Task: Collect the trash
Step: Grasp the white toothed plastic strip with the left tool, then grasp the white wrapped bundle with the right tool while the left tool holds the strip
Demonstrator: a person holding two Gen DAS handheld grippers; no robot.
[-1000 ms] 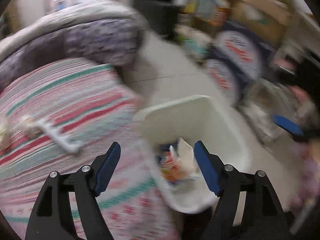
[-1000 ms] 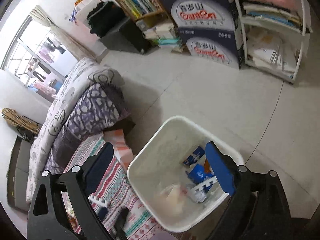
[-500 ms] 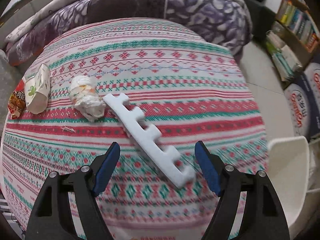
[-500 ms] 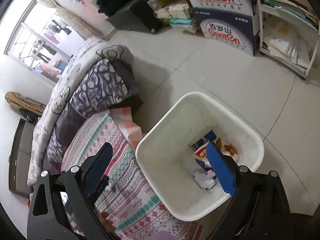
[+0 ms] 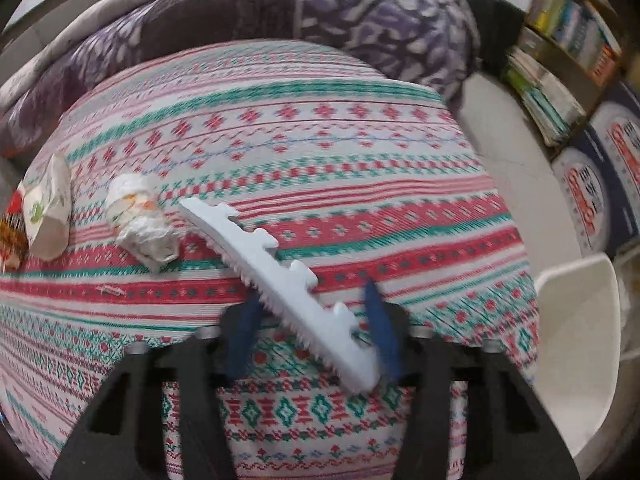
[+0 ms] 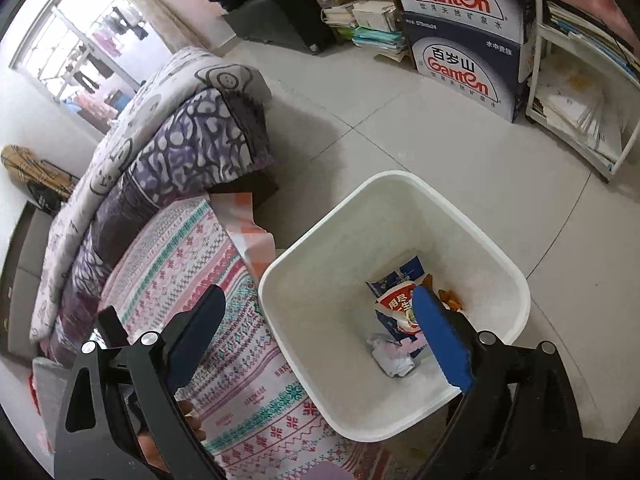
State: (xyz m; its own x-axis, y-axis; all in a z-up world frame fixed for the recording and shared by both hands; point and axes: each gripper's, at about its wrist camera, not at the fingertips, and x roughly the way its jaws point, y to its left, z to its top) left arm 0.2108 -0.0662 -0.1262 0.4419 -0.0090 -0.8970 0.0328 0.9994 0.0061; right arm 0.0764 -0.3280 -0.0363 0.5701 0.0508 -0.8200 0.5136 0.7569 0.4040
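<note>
A long white foam strip [image 5: 280, 276] with a toothed edge lies slantwise on the striped bed cover [image 5: 320, 152]. My left gripper [image 5: 312, 332] is closing on its near end, and the blurred blue pads [image 5: 244, 328] meet its two edges. To its left lie a crumpled white wrapper [image 5: 138, 220], a flattened paper cup [image 5: 46, 208] and a red snack packet [image 5: 10, 232]. My right gripper [image 6: 316, 291] hangs open over the white bin [image 6: 400, 178] with nothing between its fingers. The bin holds a blue and red packet [image 6: 400, 300] and crumpled paper [image 6: 392, 356].
The bin [image 5: 576, 320] stands on the tiled floor [image 6: 460, 148] against the bed's right side. A folded purple quilt [image 5: 360, 20] lies across the far end of the bed. Blue Ganten boxes [image 6: 460, 40], stacked books and a white shelf rack [image 6: 580, 100] line the far wall.
The left gripper swung from over the bin to the bed and came down over the foam strip. Its jaws have narrowed onto the strip. The right gripper drifted slightly above the bin.
</note>
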